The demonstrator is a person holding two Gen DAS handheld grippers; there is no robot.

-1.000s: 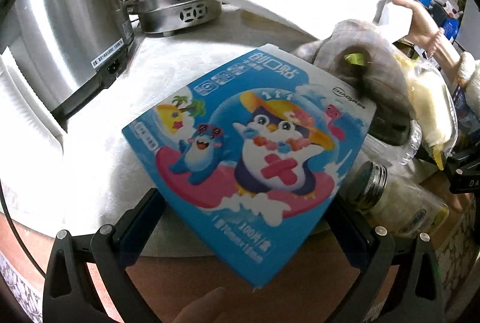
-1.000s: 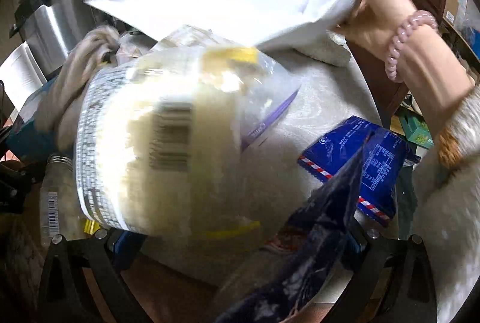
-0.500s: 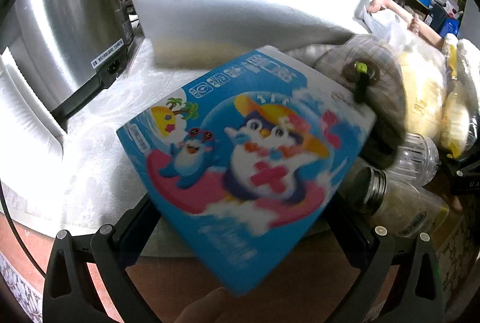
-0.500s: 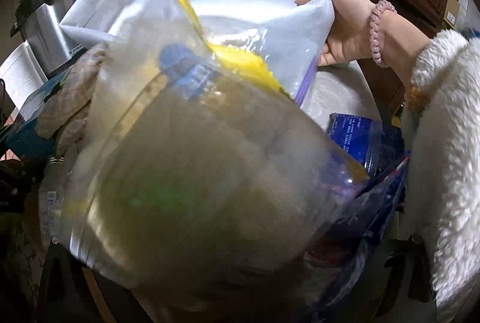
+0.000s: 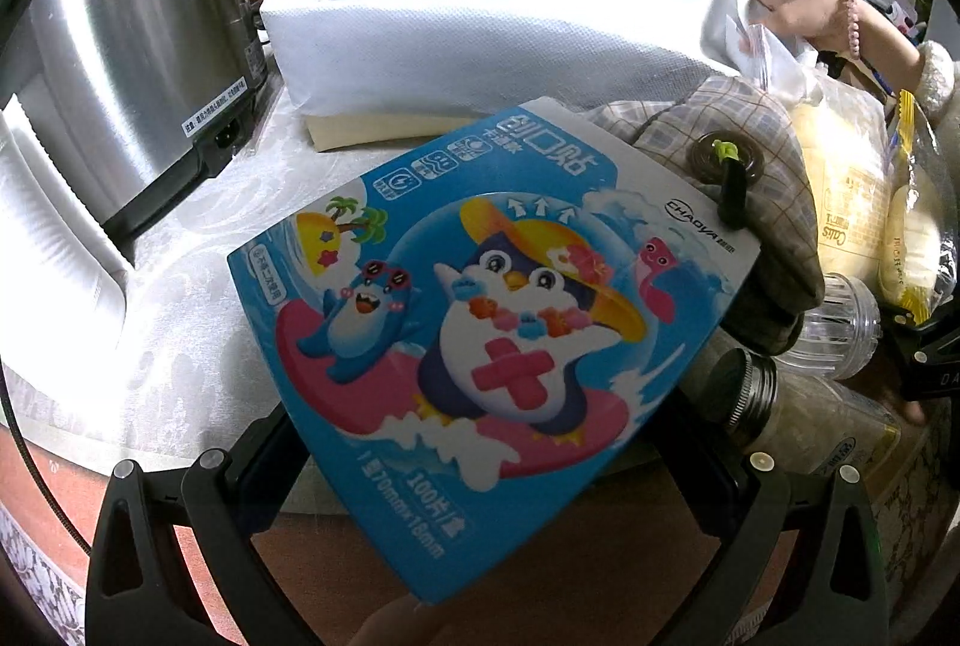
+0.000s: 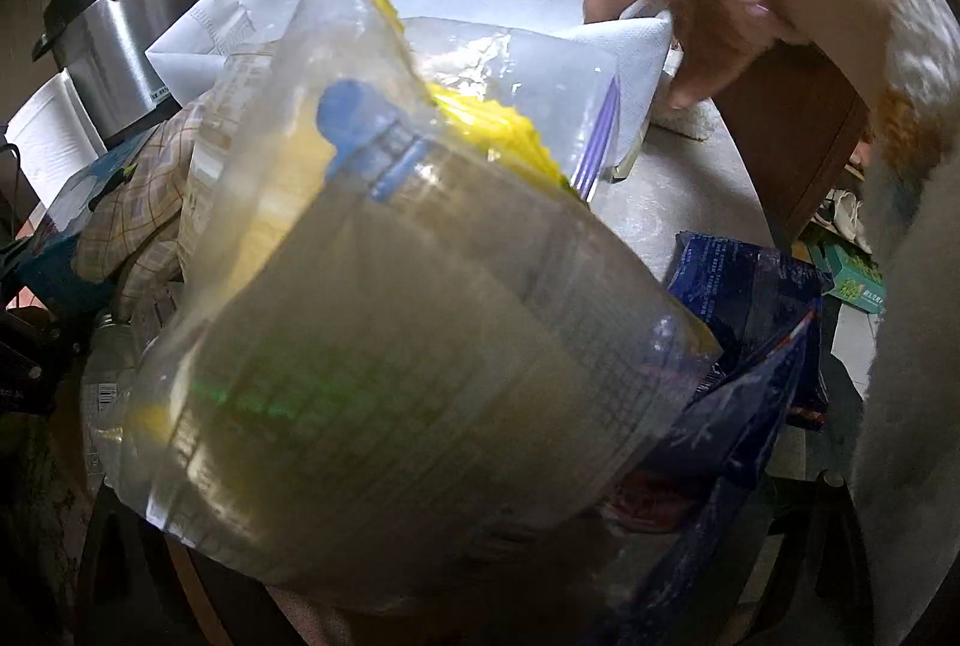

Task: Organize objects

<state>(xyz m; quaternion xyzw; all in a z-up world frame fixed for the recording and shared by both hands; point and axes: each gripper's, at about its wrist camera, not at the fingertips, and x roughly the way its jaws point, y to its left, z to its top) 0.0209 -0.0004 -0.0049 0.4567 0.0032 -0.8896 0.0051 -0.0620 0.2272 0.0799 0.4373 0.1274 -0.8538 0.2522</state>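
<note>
the left gripper (image 5: 480, 466) is clenched on a flat blue bandage box (image 5: 492, 334) printed with a penguin and a seal, holding it tilted above the table (image 5: 180, 286); behind it a white fabric bin (image 5: 480, 22) sits on the cloth, and what lies inside cannot be seen from here; a hand with a pink bead bracelet (image 5: 804, 16) grips the bin's right corner; a steel cooker (image 5: 132, 64) stands to the left; right of the box lies a plaid cap (image 5: 750, 178), then a glass jar with a metal lid (image 5: 798, 418) holding something pale, and a clear ribbed jar (image 5: 846, 322); the right gripper's fingers are hidden behind a clear plastic bag (image 6: 384, 346) that fills its view, so i cannot tell whether it is clenched or released; inside the bag shows a blue-capped bottle (image 6: 366, 142) and yellowish contents, blurred; a dark blue packet (image 6: 744, 286) lies on the table to the right.
</note>
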